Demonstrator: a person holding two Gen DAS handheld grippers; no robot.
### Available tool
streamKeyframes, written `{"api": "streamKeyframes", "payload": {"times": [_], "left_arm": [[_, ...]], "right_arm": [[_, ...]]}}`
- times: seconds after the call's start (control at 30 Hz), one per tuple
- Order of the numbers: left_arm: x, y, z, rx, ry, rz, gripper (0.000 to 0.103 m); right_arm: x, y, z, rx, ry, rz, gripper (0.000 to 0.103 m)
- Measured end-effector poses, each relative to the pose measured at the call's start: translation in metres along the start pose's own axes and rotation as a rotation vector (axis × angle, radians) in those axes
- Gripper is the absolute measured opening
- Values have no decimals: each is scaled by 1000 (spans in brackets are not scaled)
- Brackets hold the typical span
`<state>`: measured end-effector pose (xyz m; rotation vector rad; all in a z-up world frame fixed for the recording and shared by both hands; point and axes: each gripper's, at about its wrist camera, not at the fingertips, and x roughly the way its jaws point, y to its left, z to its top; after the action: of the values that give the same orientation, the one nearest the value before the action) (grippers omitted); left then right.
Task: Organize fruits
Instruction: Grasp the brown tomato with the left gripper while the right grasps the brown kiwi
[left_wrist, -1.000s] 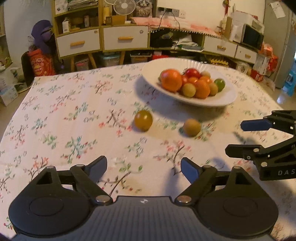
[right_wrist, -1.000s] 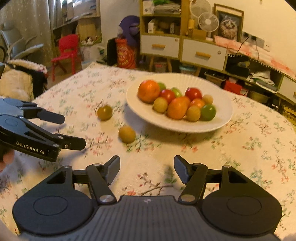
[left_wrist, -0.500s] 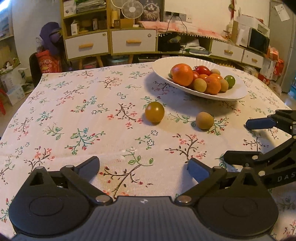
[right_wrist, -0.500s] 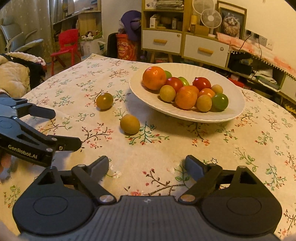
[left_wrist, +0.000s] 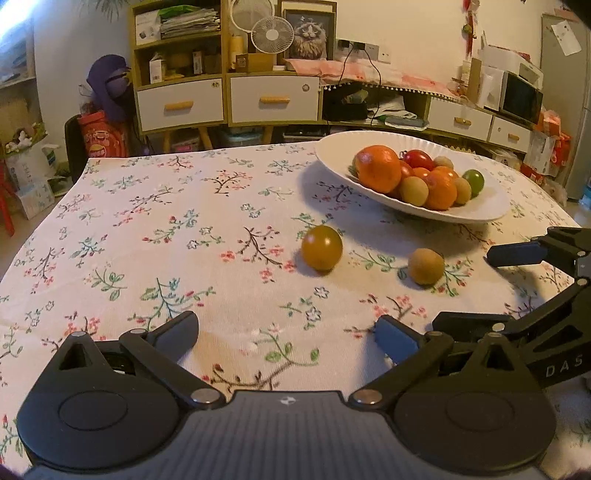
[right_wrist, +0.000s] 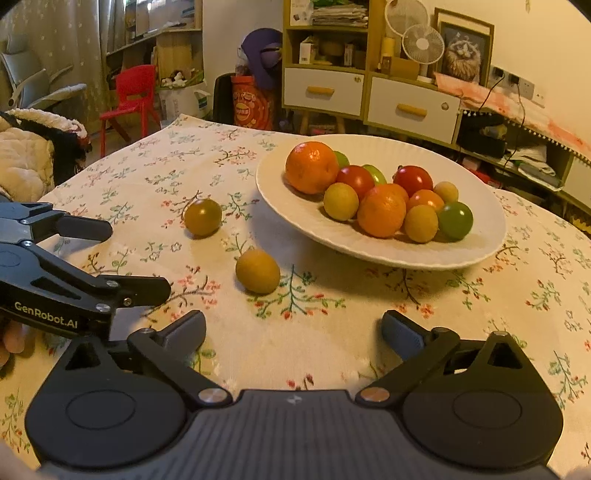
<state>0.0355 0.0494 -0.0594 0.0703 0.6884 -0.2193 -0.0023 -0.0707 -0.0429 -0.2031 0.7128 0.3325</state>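
Note:
A white plate (left_wrist: 480, 212) (right_wrist: 406, 254) holds several oranges, tomatoes and small yellow fruits. Two fruits lie loose on the floral tablecloth: an olive-green tomato (left_wrist: 321, 248) (right_wrist: 202, 217) and a small yellow fruit (left_wrist: 425, 266) (right_wrist: 257, 271). My left gripper (left_wrist: 286, 332) is open and empty, low over the cloth, short of the green tomato. My right gripper (right_wrist: 293, 326) is open and empty, short of the yellow fruit. Each gripper shows at the side of the other's view: the right one in the left wrist view (left_wrist: 476, 288), the left one in the right wrist view (right_wrist: 138, 260).
The floral tablecloth (left_wrist: 166, 236) covers the whole table. Behind it stand a drawer cabinet (left_wrist: 225, 99) with a fan, a low sideboard (left_wrist: 461, 118), and a red chair (right_wrist: 129, 99) at the far left.
Both grippers have opened wider and drawn closer to the loose fruits. The two fruits and the plate have stayed in place.

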Motion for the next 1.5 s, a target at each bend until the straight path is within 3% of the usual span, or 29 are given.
{"api": "streamKeyframes", "payload": {"times": [0.13, 0.3, 0.53, 0.6, 0.93, 1.5], "left_arm": [[3, 4, 4, -14, 4, 17, 100], [6, 7, 8, -14, 13, 18, 100], [10, 6, 15, -20, 27, 25, 100], [11, 5, 16, -19, 30, 26, 100], [17, -3, 25, -17, 23, 9, 97], [27, -14, 36, -10, -12, -35, 64]], "right_arm": [[2, 2, 5, -24, -23, 26, 85], [6, 6, 12, -36, -31, 36, 56], [6, 5, 15, -30, -39, 54, 35], [4, 6, 15, -41, -37, 78, 24], [-3, -1, 17, -23, -32, 94, 24], [-8, -4, 15, -15, -19, 74, 24]]}}
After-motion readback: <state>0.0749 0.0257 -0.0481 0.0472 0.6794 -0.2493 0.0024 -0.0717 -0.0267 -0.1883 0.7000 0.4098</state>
